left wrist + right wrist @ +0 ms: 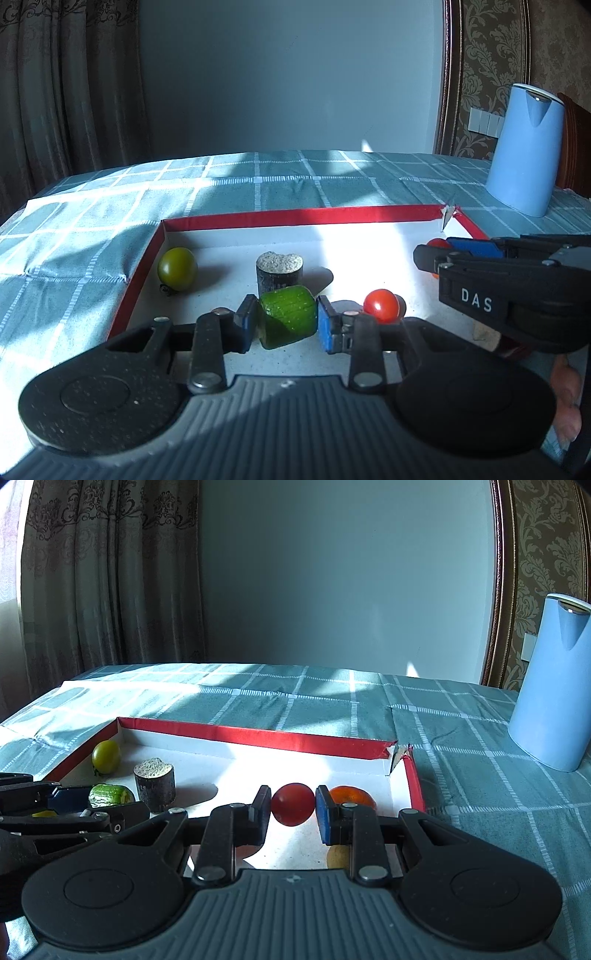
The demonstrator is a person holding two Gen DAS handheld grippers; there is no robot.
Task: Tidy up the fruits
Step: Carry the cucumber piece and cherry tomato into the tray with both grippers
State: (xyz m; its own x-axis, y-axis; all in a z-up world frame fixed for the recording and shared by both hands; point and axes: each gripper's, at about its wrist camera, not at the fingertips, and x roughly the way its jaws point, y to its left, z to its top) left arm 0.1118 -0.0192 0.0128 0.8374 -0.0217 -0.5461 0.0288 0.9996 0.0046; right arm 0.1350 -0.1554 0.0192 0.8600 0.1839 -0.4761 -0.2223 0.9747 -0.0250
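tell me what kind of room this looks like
Probably a home dining room or living area. A table under a checked teal tablecloth stands by heavy patterned curtains and damask wallpaper, with a blue electric kettle on it. A red-rimmed shallow box holds the fruit.

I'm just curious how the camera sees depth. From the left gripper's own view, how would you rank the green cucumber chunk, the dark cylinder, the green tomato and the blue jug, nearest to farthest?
1. Green cucumber chunk, between the left gripper pads.
2. Dark cylinder, just behind it.
3. Green tomato, far-left tray corner.
4. Blue jug, outside the tray, far right.
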